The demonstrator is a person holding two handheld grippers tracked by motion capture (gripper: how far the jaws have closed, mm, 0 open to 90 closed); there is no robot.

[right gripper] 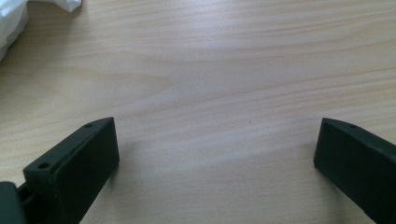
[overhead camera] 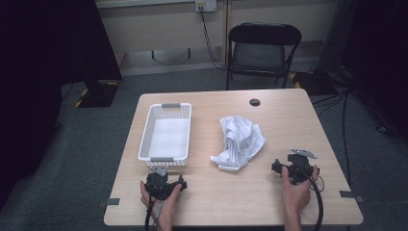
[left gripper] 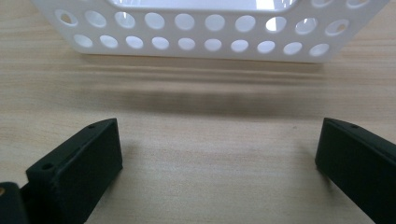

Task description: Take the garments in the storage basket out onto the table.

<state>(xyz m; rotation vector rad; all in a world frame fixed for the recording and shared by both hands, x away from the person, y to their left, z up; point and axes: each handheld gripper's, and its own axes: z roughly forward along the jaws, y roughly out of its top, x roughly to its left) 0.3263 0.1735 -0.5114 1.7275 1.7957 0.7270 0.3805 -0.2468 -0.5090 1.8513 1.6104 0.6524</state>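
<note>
High view: the left claw (overhead camera: pixel 182 184), jaws spread and holding nothing, rests near the worktop's (overhead camera: pixel 269 202) front edge, just before the one white basket (overhead camera: pixel 166 132), whose long axis runs front to back along the left side. The right claw (overhead camera: pixel 275 167), also wide open and empty, sits near the right edge, close beside the one crumpled white cloth (overhead camera: pixel 239 141) at centre.

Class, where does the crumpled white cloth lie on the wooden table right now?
In the high view, the crumpled white cloth lies mid-table, right of the white perforated plastic basket and ahead-left of the right gripper.
</note>
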